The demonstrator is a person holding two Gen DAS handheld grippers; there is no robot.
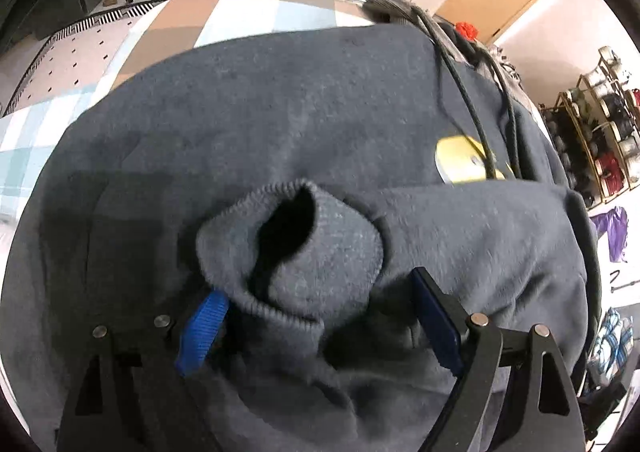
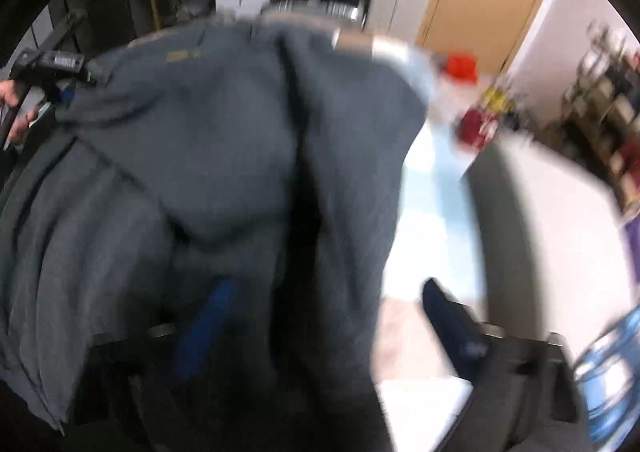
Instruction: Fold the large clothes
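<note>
Blue-padded left tool [image 1: 316, 320] stands wide open around the ribbed cuff [image 1: 288, 252] of the grey sweatshirt [image 1: 280, 100] spread on the checked bed [image 1: 240, 12], while the blurred right tool [image 2: 320, 316] straddles a fold, grip unclear.

— What is everything resting on?
— A bed covered by a checked sheet in pale blue, white and tan squares [image 1: 240, 12].
— And what lies directly on it?
— A large dark grey fleece sweatshirt [image 1: 280, 112] spread over most of the sheet, one ribbed cuff [image 1: 292, 252] folded onto the body.
</note>
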